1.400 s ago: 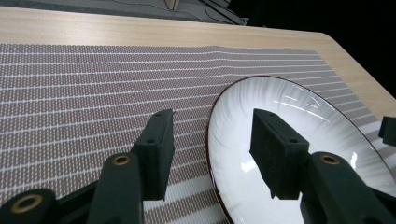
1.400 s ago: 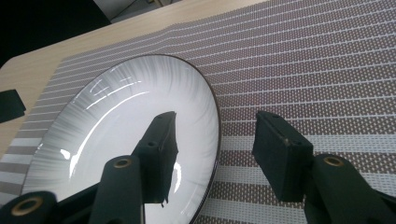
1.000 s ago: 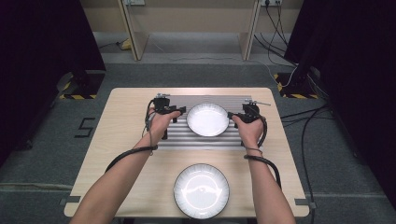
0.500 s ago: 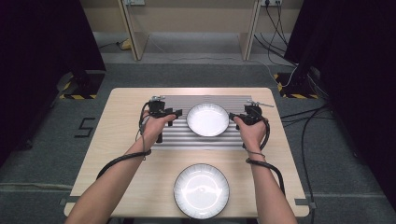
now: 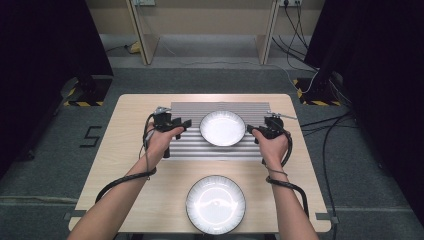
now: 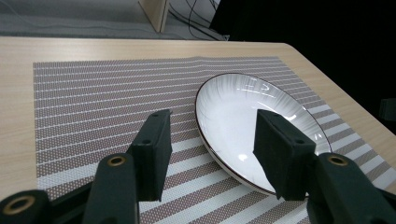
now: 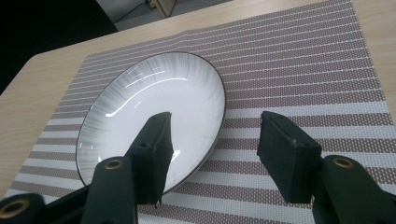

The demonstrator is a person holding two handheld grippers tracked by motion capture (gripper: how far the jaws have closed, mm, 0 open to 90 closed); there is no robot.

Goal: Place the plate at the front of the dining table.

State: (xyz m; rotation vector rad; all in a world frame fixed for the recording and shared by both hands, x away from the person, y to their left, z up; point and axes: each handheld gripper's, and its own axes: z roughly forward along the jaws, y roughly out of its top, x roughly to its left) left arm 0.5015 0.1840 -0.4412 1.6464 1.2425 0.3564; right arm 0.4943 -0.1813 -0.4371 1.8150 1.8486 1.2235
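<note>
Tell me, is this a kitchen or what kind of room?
Probably a lab or recording room, not a kitchen. A wooden table with a striped placemat and two plates stands on grey carpet, with loose cables on the floor and black curtains around.

near plate (image 5: 215, 204) rim cut off, forearms cropped

Desk (image 5: 125, 165): pale wood grain. Mat (image 5: 185, 112): fine grey-and-white stripes from above; close up, brownish dotted bands between white ones. Far plate (image 5: 222, 128): white, faint radial ribbing, thin dark rim. Near plate (image 5: 216, 204): white, ribbed, dark-edged, glossy. Left tongs (image 5: 182, 125) and right tongs (image 5: 252, 131): black, with brass-coloured rivets at the jaw arms. Floor (image 5: 45, 160): grey, with a dark "5" mark and yellow-black hazard tape.
</note>
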